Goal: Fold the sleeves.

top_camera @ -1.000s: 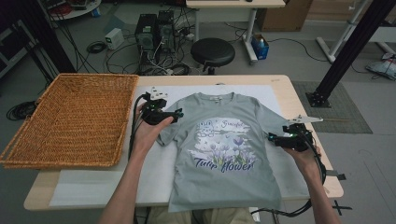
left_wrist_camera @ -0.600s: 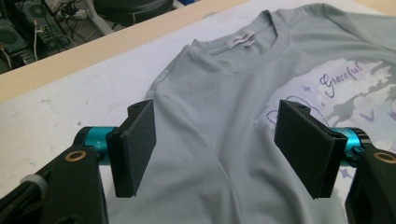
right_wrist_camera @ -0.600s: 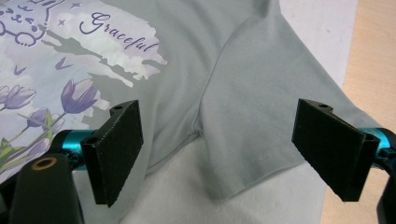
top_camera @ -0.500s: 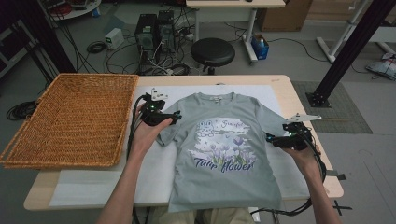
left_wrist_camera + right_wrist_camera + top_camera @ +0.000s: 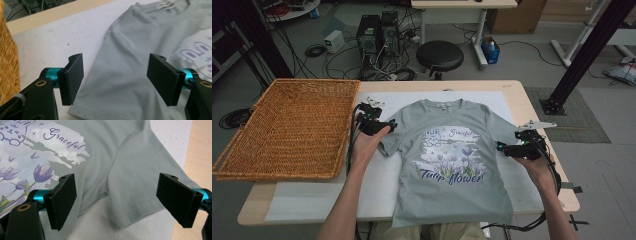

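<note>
wicker basket (image 5: 287, 130) at far left. left gripper (image 5: 382, 125) hovering with jaws spread wide over left sleeve (image 5: 110, 82). grey t-shirt (image 5: 452, 160) spread flat on white mat (image 5: 377, 180); soft, light, limp, likely best pinched at sleeve hems. right gripper (image 5: 507, 147) likewise agape over right sleeve (image 5: 140, 192).

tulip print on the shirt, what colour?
Purple tulips with purple lettering on the grey-green T-shirt; clearest in the right gripper view.

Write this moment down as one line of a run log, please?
left gripper: open over left sleeve | right gripper: open over right sleeve | t-shirt: flat, print up | basket: empty
</note>
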{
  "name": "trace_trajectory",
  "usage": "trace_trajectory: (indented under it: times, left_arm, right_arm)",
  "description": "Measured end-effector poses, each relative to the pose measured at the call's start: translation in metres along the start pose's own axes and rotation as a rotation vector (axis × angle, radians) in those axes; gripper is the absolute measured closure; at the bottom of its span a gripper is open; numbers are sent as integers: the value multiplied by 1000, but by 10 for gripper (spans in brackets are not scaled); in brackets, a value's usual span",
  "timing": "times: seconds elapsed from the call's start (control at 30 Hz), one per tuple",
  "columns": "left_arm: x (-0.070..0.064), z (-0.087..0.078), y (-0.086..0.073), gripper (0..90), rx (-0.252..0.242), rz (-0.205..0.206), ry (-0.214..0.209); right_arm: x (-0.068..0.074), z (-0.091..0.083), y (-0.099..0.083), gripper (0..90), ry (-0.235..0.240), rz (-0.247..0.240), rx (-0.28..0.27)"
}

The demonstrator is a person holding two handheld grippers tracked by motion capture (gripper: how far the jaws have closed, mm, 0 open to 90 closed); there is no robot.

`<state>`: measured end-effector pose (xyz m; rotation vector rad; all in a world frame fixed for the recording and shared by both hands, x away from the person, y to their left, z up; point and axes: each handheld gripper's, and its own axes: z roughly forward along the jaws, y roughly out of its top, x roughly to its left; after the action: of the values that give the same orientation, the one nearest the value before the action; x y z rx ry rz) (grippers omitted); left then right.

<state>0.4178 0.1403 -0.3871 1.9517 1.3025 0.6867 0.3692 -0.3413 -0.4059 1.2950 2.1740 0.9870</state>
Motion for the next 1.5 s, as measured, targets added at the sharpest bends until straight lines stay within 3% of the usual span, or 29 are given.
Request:
trace_trajectory:
  times: [0.17, 0.27, 0.67, 0.83, 1.17, 1.4, 1.5]
  left_arm:
    - [5, 17, -15, 329, 38, -29, 45]
    - [11, 27, -23, 346, 66, -56, 51]
    - [19, 43, -31, 377, 99, -84, 73]
    - [23, 47, -35, 430, 108, -114, 46]
    - [18, 45, -33, 663, 118, -77, -1]
    - [23, 44, -34, 848, 109, -131, -45]
    - [21, 41, -32, 859, 95, -132, -61]
  right_arm:
    - [-2, 4, 1, 166, -2, 2, 4]
    - [-3, 5, 1, 166, 0, 4, 6]
    - [-3, 9, 1, 166, -7, -3, 24]
    - [-2, 7, 0, 166, -5, 3, 24]
    - [0, 4, -2, 167, -2, -1, 21]
    - [0, 1, -4, 167, -3, 7, 17]
    - [0, 0, -5, 167, -5, 8, 18]
